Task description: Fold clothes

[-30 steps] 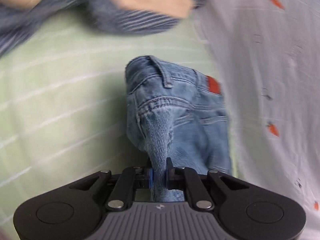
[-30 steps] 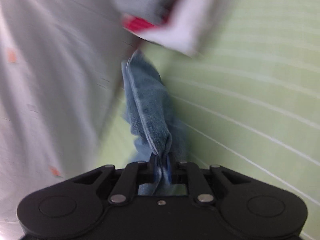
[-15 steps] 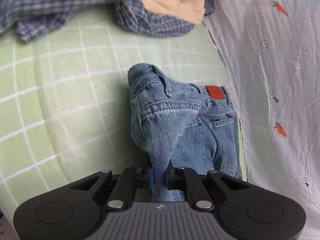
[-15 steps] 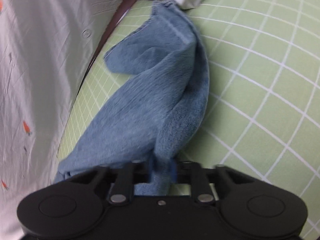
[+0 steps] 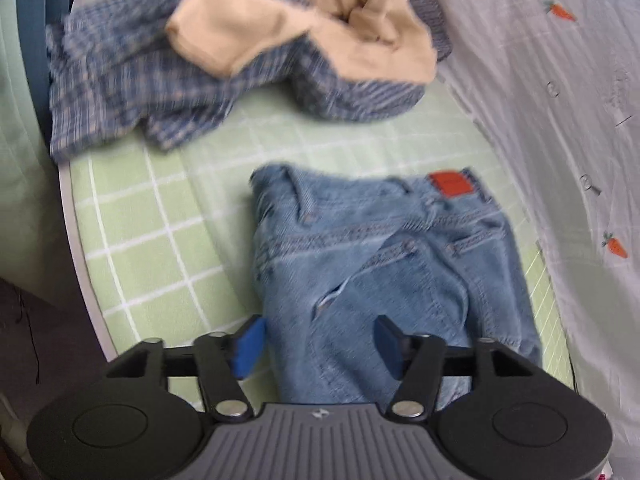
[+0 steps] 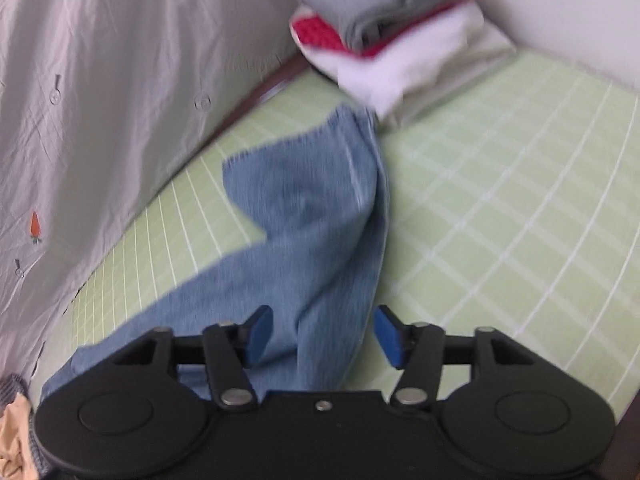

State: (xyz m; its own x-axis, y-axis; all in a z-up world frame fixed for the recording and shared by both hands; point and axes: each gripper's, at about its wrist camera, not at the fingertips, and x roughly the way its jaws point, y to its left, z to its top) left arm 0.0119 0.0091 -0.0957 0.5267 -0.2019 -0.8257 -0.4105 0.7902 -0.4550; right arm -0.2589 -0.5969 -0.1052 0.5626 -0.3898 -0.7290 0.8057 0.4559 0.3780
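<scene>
A pair of light blue jeans (image 5: 372,264) lies on the green checked mat (image 5: 160,232). In the left wrist view I see its waistband end with a red patch (image 5: 450,184). My left gripper (image 5: 318,346) is open just above that end, its blue pads apart on either side of the denim. In the right wrist view the jeans' legs (image 6: 304,216) stretch away toward the far end, rumpled. My right gripper (image 6: 322,340) is open over the denim, holding nothing.
A blue plaid shirt (image 5: 132,80) and a tan garment (image 5: 304,36) lie heaped beyond the waistband. A stack of folded clothes, grey, red and white, (image 6: 392,36) sits past the leg ends. A white carrot-print sheet (image 5: 568,120) borders the mat (image 6: 500,208).
Both grippers were shut on the jeans and holding them up. Both have now opened and let go, and the jeans lie on the mat.
</scene>
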